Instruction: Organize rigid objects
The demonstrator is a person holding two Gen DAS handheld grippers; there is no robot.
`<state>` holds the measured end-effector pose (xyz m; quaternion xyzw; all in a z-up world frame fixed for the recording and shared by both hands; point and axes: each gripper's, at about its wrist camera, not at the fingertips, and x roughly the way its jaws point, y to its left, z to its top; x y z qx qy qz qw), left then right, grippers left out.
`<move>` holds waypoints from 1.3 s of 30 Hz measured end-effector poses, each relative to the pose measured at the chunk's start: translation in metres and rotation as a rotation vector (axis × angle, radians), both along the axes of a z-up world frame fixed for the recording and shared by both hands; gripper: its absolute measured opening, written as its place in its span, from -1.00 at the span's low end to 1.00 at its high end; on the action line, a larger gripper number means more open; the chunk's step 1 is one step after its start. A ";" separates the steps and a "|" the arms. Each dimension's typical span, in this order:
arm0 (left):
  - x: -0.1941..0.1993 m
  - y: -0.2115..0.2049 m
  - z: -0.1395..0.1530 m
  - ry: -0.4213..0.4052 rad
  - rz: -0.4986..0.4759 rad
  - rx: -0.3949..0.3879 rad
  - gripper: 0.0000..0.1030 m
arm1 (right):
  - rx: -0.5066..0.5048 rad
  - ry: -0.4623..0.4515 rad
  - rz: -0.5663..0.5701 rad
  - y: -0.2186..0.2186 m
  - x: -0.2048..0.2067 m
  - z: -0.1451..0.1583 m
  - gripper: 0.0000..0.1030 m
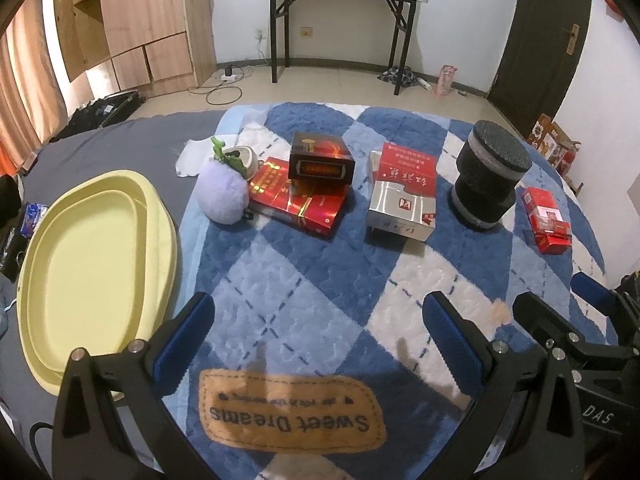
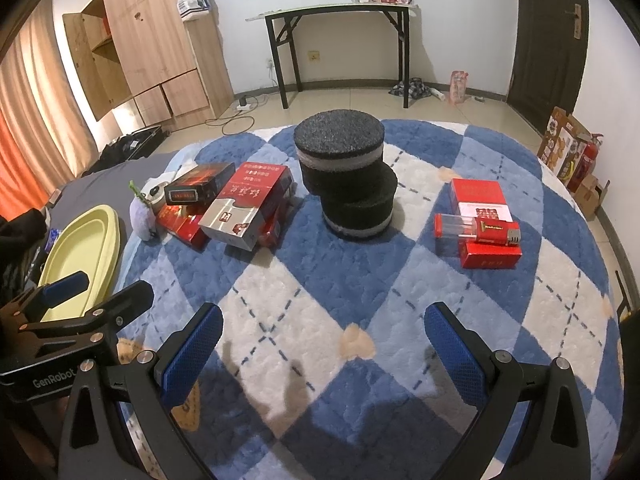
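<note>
Blue pads of my left hand-held gripper and right hand-held gripper hover spread, holding nothing, over the bed's quilt. Boxes lie far: dark box perched on red carton, likely to slide if nudged. Foam cylinders lean, plush toy crowds the left, yellow tray waits.

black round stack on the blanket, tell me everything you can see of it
The black round stack is two squat cylinders of speckled, foam-like black material, each with a pale grey band around it. The upper one sits offset toward the left on the lower one, overhanging it. The stack stands upright on the blue and white checked blanket, between the silver and red box and the red pack, touching neither. No gripper is touching it.
</note>
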<state>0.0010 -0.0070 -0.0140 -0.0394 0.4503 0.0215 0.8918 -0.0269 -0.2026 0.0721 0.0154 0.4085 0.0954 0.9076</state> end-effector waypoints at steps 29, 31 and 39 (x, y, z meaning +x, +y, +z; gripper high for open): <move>0.000 0.003 -0.007 0.020 -0.007 -0.009 1.00 | 0.003 0.018 0.009 0.001 0.002 -0.009 0.99; 0.000 0.003 -0.008 0.023 -0.006 -0.011 1.00 | 0.008 0.022 0.008 0.001 0.002 -0.010 0.99; 0.002 0.002 -0.010 0.037 -0.015 -0.009 1.00 | 0.014 0.033 0.009 0.000 0.004 -0.010 0.99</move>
